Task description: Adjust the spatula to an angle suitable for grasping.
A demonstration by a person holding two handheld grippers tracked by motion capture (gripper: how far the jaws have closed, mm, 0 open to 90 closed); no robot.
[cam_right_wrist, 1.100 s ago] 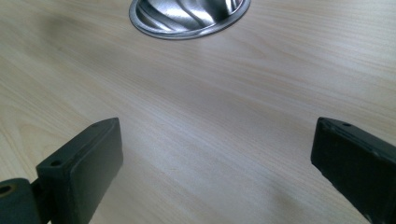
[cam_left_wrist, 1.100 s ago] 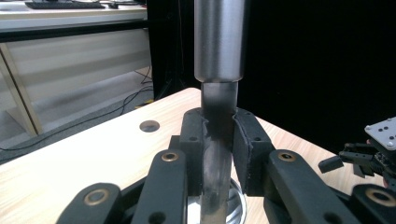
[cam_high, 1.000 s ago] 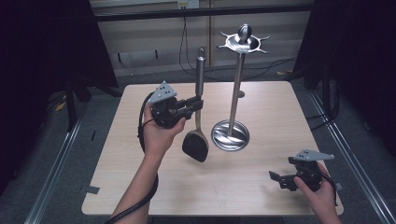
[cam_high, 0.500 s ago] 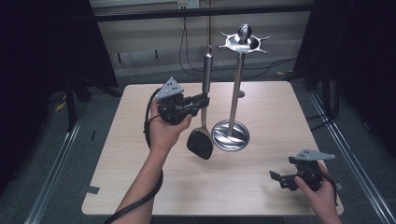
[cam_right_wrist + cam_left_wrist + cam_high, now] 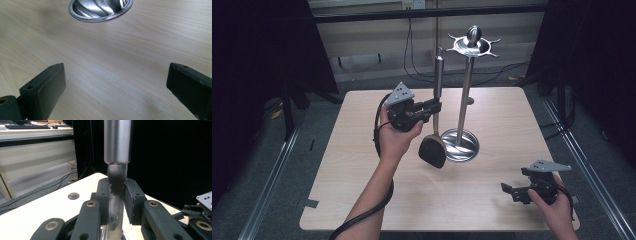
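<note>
Spatula held upright beside the rack

Our left gripper [image 5: 435, 106] clamps the spatula [image 5: 435, 120] at its neck, long axis vertical, black blade down and clear of the table [image 5: 362, 185]; the hanging stand [image 5: 466, 90] rises just right of it. Our right gripper [image 5: 512, 192] rests open, farther off. The handle's top end is hard to make out.

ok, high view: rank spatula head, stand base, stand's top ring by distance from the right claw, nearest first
1. Stand base: round steel dish at table centre, up and left of the right claw.
2. Spatula head: black, just left of the base, hanging off the table in the left claw.
3. Stand's top ring: atop the pole, high above the table's far half.
</note>
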